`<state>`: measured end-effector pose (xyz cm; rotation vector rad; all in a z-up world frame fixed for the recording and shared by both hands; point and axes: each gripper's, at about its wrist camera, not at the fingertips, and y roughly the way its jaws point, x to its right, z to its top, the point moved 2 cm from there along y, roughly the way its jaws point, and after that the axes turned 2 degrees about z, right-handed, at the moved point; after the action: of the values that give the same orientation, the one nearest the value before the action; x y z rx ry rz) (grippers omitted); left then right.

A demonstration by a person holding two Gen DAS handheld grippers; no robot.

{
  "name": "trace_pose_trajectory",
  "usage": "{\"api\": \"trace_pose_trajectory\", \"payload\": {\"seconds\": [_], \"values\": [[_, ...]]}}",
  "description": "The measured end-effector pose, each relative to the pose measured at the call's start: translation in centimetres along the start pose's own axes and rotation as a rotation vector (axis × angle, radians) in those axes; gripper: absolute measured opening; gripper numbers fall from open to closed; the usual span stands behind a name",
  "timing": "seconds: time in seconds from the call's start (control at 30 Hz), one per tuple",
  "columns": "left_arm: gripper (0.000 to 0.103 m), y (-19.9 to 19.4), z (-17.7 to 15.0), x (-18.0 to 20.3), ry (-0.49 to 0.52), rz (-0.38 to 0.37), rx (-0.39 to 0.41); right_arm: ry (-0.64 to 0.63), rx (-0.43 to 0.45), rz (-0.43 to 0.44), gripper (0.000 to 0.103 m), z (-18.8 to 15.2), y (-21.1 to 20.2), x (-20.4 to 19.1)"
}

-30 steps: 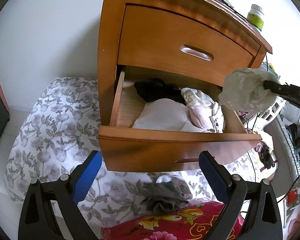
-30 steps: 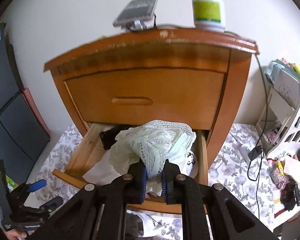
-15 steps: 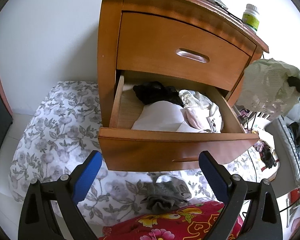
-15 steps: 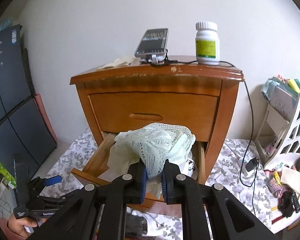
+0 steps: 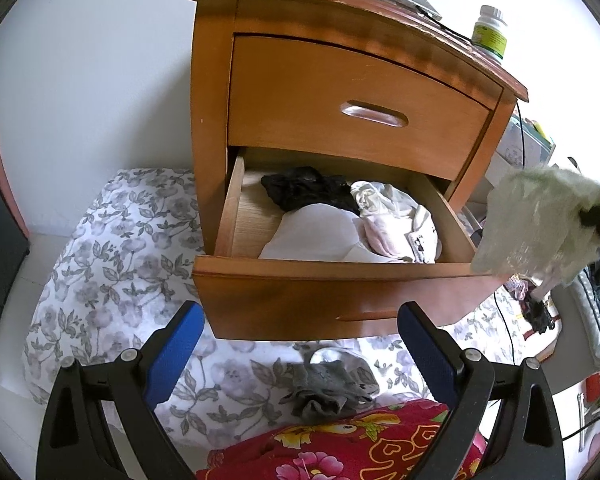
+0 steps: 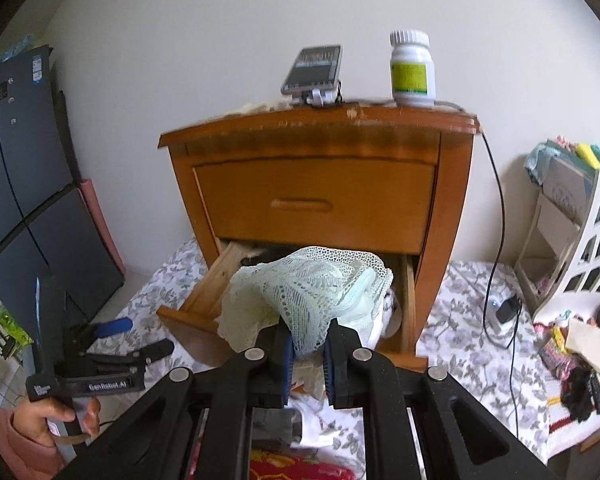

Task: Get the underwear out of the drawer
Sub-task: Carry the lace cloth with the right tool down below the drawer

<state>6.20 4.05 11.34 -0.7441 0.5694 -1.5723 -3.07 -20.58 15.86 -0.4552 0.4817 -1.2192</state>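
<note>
My right gripper (image 6: 307, 350) is shut on pale green lace underwear (image 6: 308, 292), held in the air in front of the open lower drawer (image 6: 204, 304). In the left wrist view that underwear (image 5: 540, 224) hangs at the right, beyond the drawer's right corner. The drawer (image 5: 340, 292) of the wooden nightstand (image 5: 340, 92) still holds a black garment (image 5: 304, 190), a white one (image 5: 320, 236) and a pink-white one (image 5: 392, 220). My left gripper (image 5: 296, 336) is open below the drawer front, holding nothing. It also shows low at the left as the left gripper (image 6: 136, 338), in a person's hand.
A grey garment (image 5: 332, 384) lies on the floral sheet (image 5: 112, 256) under the drawer, beside a red floral cloth (image 5: 340, 448). A phone (image 6: 314, 68) and a pill bottle (image 6: 412, 68) stand on the nightstand. A white rack (image 6: 572, 248) and clutter are at the right, dark panels (image 6: 24, 184) at the left.
The right gripper has pulled back and down, away from the drawer, carrying the green underwear out to the right. The left gripper has backed off slightly and stayed open.
</note>
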Motion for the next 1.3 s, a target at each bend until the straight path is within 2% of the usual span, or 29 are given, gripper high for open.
{"api": "trace_pose_trajectory", "payload": {"seconds": [0.4,0.63,0.9,1.3], "values": [[0.098,-0.1,-0.4,0.8,0.017,0.003,-0.011,0.043,-0.128,-0.003,0.016,-4.7,2.8,0.3],[0.098,0.2,-0.7,1.0,0.029,-0.003,-0.019,0.076,-0.287,0.019,0.016,-8.6,7.3,0.2],[0.098,1.1,-1.0,0.8,0.032,-0.002,-0.044,0.103,-0.436,-0.004,0.016,-12.1,12.3,0.2],[0.098,2.6,-1.4,0.9,0.048,-0.001,-0.085,0.11,-0.538,-0.048,0.016,-14.2,16.6,0.4]]}}
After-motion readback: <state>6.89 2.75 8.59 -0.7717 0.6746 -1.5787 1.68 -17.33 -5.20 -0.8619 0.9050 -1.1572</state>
